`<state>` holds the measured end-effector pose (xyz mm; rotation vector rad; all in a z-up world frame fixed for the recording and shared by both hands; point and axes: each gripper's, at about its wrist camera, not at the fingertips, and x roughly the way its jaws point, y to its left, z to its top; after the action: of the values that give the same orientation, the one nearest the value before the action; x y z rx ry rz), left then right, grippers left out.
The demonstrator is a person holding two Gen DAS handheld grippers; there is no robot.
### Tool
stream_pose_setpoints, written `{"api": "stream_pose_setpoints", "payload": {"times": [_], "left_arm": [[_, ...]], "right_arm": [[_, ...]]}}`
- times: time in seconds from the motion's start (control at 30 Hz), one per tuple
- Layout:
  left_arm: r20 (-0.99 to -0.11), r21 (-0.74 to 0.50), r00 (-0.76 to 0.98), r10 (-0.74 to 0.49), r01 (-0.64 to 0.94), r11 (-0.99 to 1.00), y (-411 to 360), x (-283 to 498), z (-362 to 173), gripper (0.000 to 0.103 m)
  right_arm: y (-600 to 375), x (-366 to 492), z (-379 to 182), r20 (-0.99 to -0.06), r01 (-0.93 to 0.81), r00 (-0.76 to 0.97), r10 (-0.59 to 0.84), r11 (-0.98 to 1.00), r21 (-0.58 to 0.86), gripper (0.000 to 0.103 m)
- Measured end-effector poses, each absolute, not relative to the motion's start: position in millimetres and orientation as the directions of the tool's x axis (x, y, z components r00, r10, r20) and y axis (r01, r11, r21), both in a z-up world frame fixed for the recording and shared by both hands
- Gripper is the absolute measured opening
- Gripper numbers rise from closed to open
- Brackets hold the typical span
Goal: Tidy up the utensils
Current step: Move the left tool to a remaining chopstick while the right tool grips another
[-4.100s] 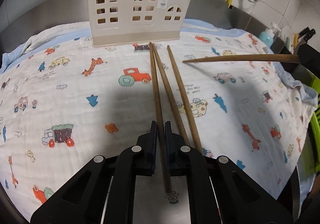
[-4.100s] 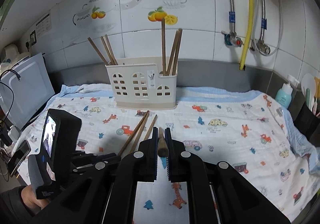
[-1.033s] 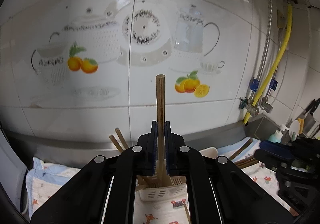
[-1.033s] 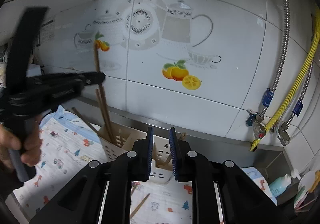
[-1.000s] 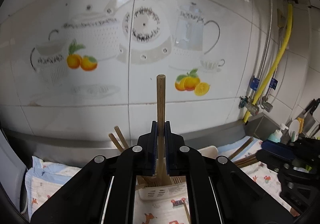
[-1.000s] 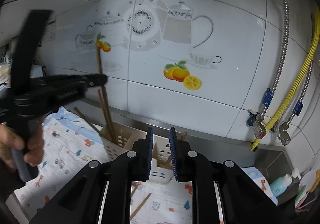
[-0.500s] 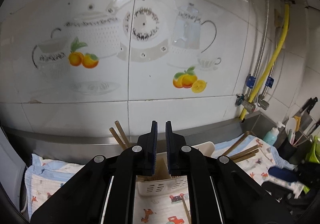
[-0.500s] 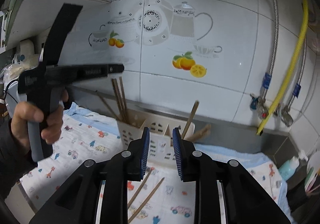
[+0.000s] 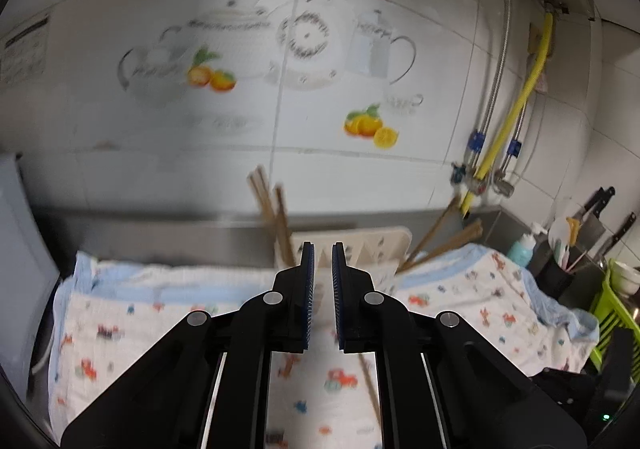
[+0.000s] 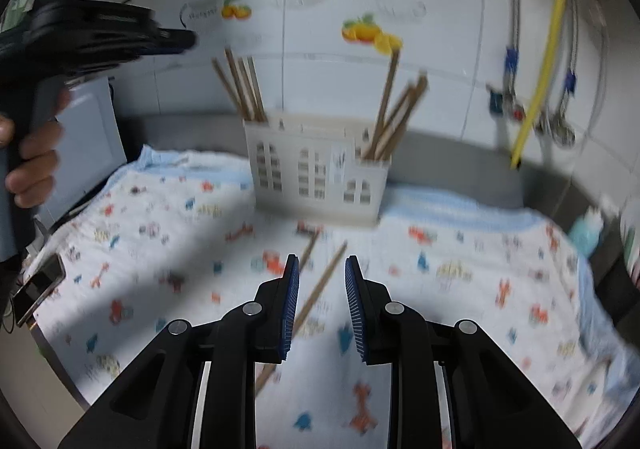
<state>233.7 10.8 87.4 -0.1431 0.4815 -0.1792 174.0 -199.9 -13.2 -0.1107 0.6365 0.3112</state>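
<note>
The left gripper [image 9: 323, 289] is now carrying nothing: a second ago a chopstick was standing upright between its fingers above the holder [image 9: 372, 245], and that stick is gone from the gap, so I judge it dropped into the holder's left group [image 10: 240, 89]. The fingers are sitting narrow, with only a thin empty slot between the pads, and the holder is lying just beyond their tips.

The right gripper [image 10: 322, 301] is also empty, its fingers somewhat parted with clear space between them. It is coming down from the wall view it had a second ago toward the cloth [image 10: 460, 257], and two loose chopsticks [image 10: 320, 285] are now lying ahead of and partly between its fingertips, slanting toward the holder [image 10: 320, 169] further on. Another group of sticks [image 10: 392, 117] is leaning in the holder's right end.

So one stick looks stowed, and the two on the cloth are the remaining work, probably next for the right gripper.
</note>
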Motion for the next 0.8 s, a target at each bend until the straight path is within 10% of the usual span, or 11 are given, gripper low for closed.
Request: {"api": "stream_pose_setpoints", "payload": {"times": [0.8], "left_arm": [[-0.53,-0.25,0.835,-0.145,0.01,0.968,68.3,160.5,-1.0,0.01]], "right_arm": [[-172.4,176.0,-109.0,-0.739,-0.198,0.614,0.278,0.96,0.197,0.015]]}}
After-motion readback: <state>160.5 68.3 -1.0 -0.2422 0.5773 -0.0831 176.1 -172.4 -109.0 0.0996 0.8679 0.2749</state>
